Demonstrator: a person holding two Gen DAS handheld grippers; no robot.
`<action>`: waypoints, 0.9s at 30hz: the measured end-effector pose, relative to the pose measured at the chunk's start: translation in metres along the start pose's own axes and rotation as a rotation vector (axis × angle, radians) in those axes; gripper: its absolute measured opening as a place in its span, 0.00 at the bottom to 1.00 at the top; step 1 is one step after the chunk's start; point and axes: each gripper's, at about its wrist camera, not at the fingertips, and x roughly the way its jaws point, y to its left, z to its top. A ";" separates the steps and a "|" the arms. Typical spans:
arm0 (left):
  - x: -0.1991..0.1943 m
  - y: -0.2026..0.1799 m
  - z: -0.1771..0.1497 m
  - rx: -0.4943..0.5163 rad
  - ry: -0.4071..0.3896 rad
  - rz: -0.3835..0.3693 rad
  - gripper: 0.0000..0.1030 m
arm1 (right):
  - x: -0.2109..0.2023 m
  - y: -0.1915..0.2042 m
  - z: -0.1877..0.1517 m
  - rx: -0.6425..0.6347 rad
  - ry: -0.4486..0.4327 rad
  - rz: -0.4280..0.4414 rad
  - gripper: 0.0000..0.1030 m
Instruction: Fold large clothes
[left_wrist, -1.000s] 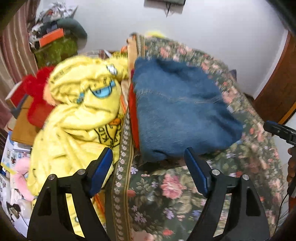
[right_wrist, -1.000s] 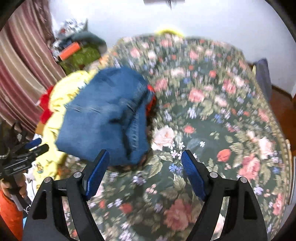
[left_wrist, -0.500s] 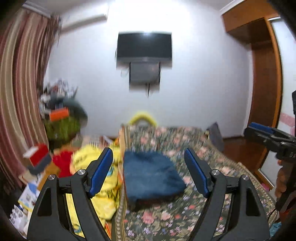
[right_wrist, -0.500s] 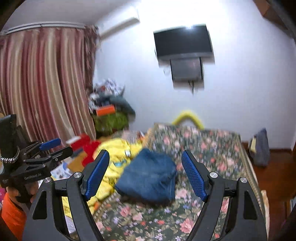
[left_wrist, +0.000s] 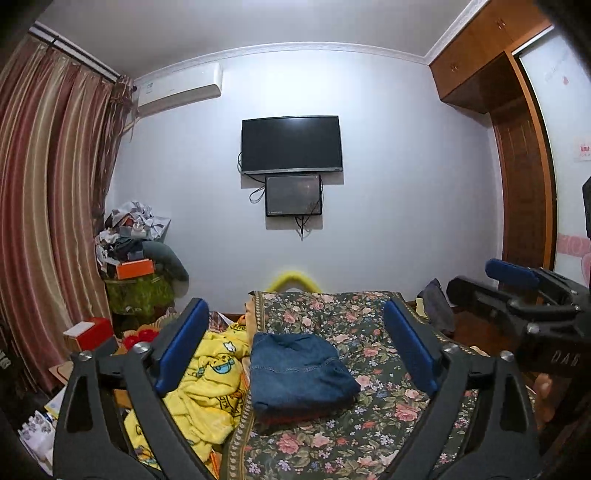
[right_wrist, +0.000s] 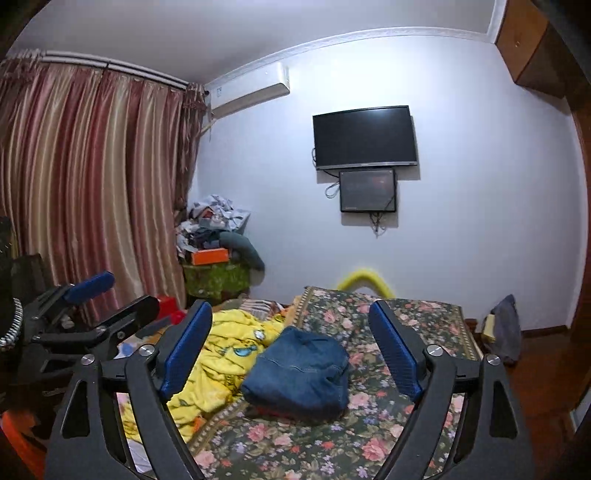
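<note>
Folded blue jeans (left_wrist: 299, 373) lie on top of a red garment on the floral bedspread (left_wrist: 369, 435); they also show in the right wrist view (right_wrist: 301, 374). My left gripper (left_wrist: 295, 350) is open and empty, held well back from and above the jeans. My right gripper (right_wrist: 291, 350) is open and empty, also back from the pile. Each gripper shows at the side of the other's view: the right one (left_wrist: 513, 291) and the left one (right_wrist: 107, 299).
A yellow cartoon blanket (left_wrist: 207, 384) is heaped left of the jeans. Cluttered boxes and bags (left_wrist: 136, 266) stand by the striped curtain (left_wrist: 44, 221). A television (left_wrist: 291, 144) hangs on the far wall. A wooden wardrobe (left_wrist: 517, 166) is at the right.
Both grippers have pulled back and tilted up from close over the jeans, so the whole room now shows. The jeans stay folded on the bed.
</note>
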 end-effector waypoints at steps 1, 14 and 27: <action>0.000 0.001 -0.002 -0.008 0.000 0.010 0.96 | -0.001 0.000 0.000 0.004 0.001 -0.011 0.98; -0.002 0.015 -0.012 -0.058 0.038 0.024 0.98 | -0.007 -0.004 -0.002 0.009 0.035 -0.044 1.00; 0.002 0.018 -0.017 -0.056 0.060 0.033 0.98 | -0.009 -0.005 -0.008 0.021 0.057 -0.047 1.00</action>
